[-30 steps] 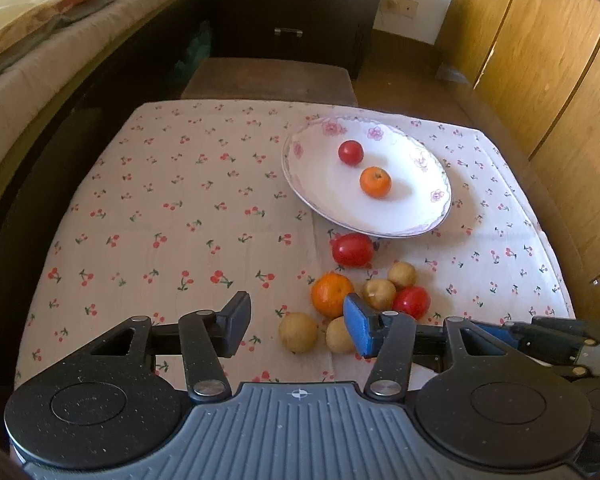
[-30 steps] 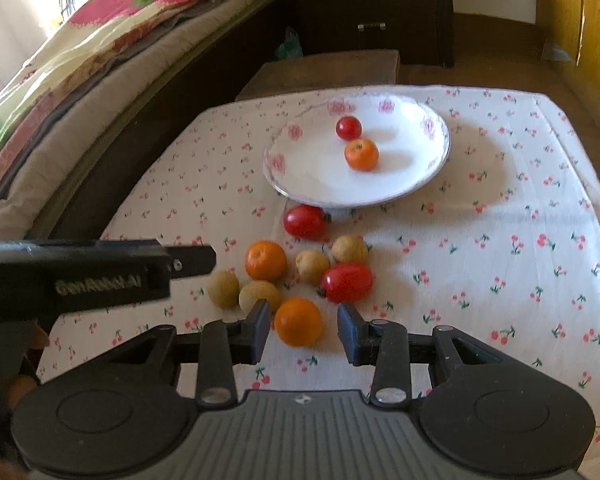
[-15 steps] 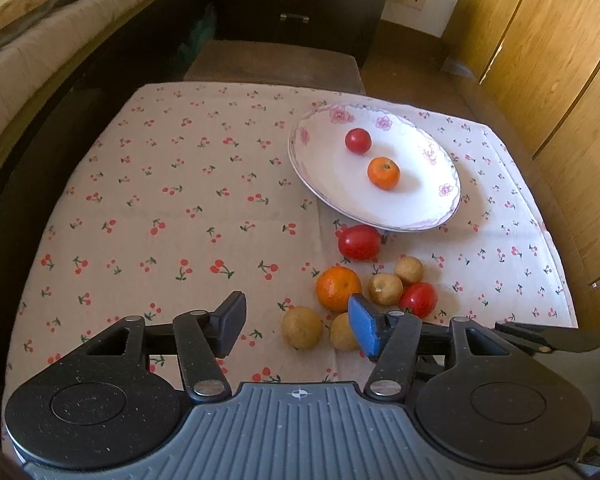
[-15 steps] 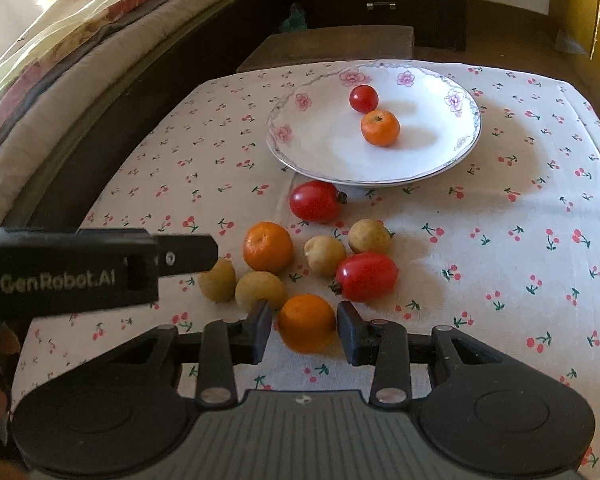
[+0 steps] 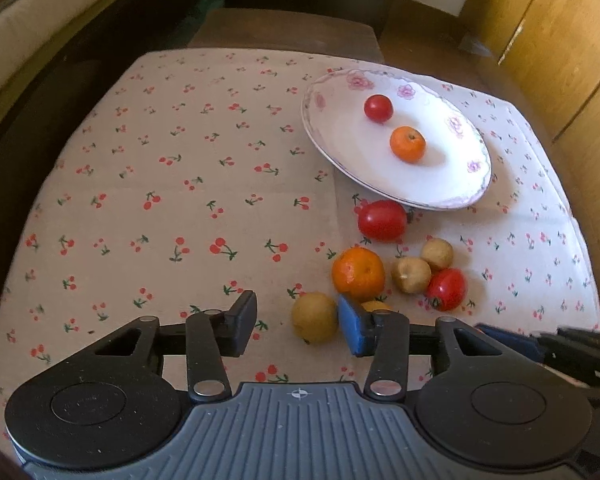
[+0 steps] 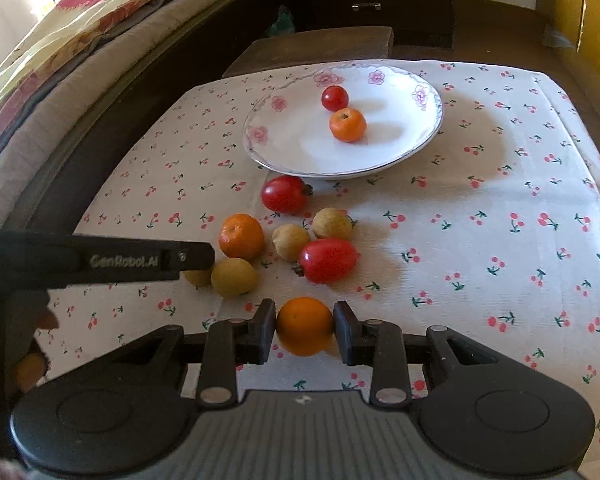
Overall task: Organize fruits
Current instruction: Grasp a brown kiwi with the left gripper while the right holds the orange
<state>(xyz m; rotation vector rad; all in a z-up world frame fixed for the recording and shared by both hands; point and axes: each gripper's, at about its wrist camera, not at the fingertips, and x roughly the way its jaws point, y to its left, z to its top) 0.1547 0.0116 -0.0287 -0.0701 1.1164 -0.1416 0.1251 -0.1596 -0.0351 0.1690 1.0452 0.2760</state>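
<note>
1. The right hand-held gripper (image 6: 305,330) is closed on an orange (image 6: 305,325), both pads pressed to the fruit's sides. This orange sits at the near end of the fruit cluster, well on the near side of the white floral plate (image 6: 300,160).
2. The left hand-held gripper (image 5: 298,322) has its jaws spread wide with nothing between the pads. A tan round fruit (image 5: 314,317) lies on the cloth beyond the gap, just beside the blue pad.
3. The plate, seen from the left wrist (image 5: 332,148), rests on the desk, which is covered by a cherry-print cloth (image 5: 180,208). It carries two fruits: a small red tomato (image 5: 378,108) toward its far side and a small orange (image 5: 407,144) nearer its middle. The two sit close together; whether they touch is hard to tell.
4. Just off the plate's near rim lies a larger red tomato (image 5: 382,220).
5. Farther from the plate on that same side lie a loose orange (image 5: 358,270), two tan fruits (image 5: 411,275) (image 5: 437,254) and an oblong red tomato (image 5: 446,289), all close together.
6. From the right wrist, another tan fruit (image 6: 233,277) shows on the cluster's edge away from the plate, beside the dark bar of the left tool (image 6: 100,260), which partly hides one more.
</note>
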